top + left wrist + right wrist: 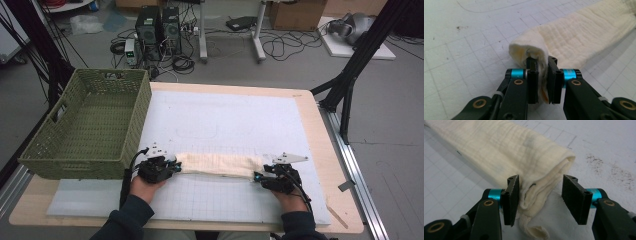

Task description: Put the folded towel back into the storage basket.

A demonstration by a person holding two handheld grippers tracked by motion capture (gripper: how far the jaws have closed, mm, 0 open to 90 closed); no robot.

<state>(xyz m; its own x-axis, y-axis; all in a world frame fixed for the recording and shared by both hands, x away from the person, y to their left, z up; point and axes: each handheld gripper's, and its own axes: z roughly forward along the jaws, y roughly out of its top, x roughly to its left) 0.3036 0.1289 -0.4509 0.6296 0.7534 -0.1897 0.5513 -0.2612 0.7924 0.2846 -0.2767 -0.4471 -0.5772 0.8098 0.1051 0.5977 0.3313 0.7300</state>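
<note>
The folded cream cloth [216, 164] lies across the lower middle of the surface [225, 120]. The left gripper [541, 75] pinches its end tight; the right gripper [539, 192] has jaws half apart, straddling the other end unpressed. Judged step: releasing a fold; next, withdraw cleanly.

Even, soft overhead light is seen throughout; faint shadows are cast, no glare, and close foregrounds are slightly blurred.
</note>
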